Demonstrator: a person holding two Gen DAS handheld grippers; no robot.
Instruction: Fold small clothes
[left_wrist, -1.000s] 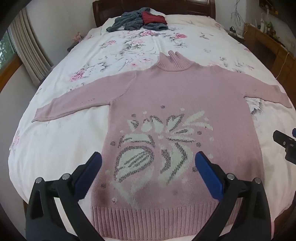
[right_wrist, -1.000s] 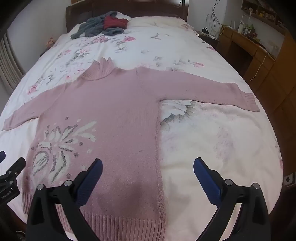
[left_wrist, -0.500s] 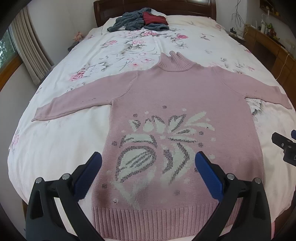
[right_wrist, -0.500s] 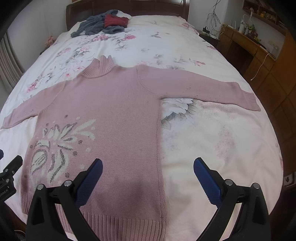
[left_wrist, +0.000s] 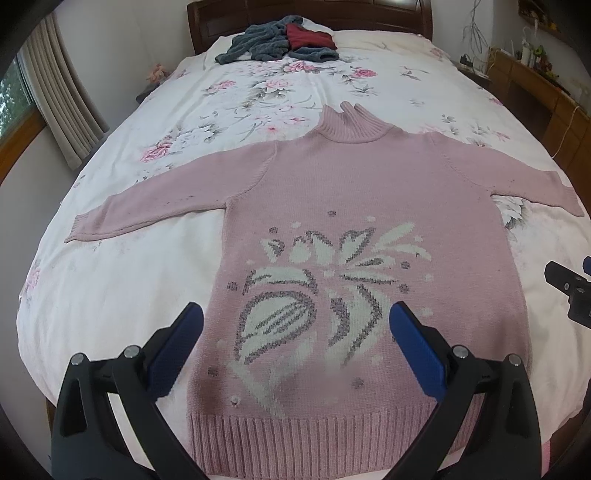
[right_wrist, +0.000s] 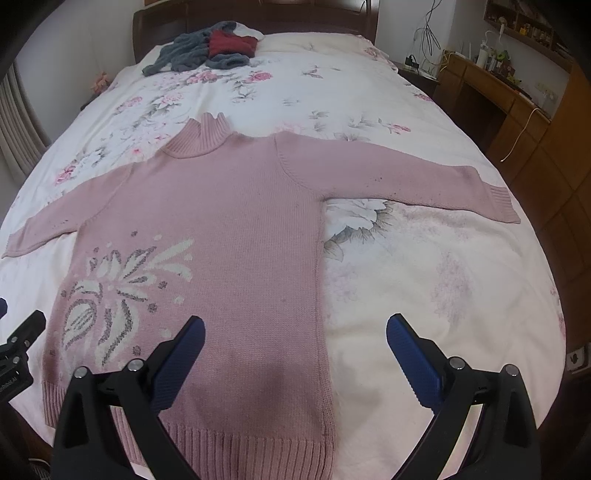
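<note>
- Lying flat on the bed (left_wrist: 110, 295) is one pink sweater (left_wrist: 369, 192), front up, both sleeves stretched sideways and collar pointing away from the claws.
- Two claws show: the left claw (left_wrist: 295, 339) hangs spread wide above the sweater's lower front, empty, with the ribbed hem just below it.
- The right claw (right_wrist: 295, 347) is also spread and empty, over the sweater's right side seam; its left finger (right_wrist: 177, 365) is above knit, its right finger (right_wrist: 413, 362) above bare bedspread.
- Bare bedspread lies open on both sides beyond the sleeves and ahead of the collar.
- One heap of grey and red clothes (left_wrist: 280, 42) sits far ahead near the headboard (left_wrist: 310, 11), well apart from the sweater.
- A wooden desk (right_wrist: 491, 96) stands beside the bed to the right; curtains (left_wrist: 55, 99) hang to the left.
</note>
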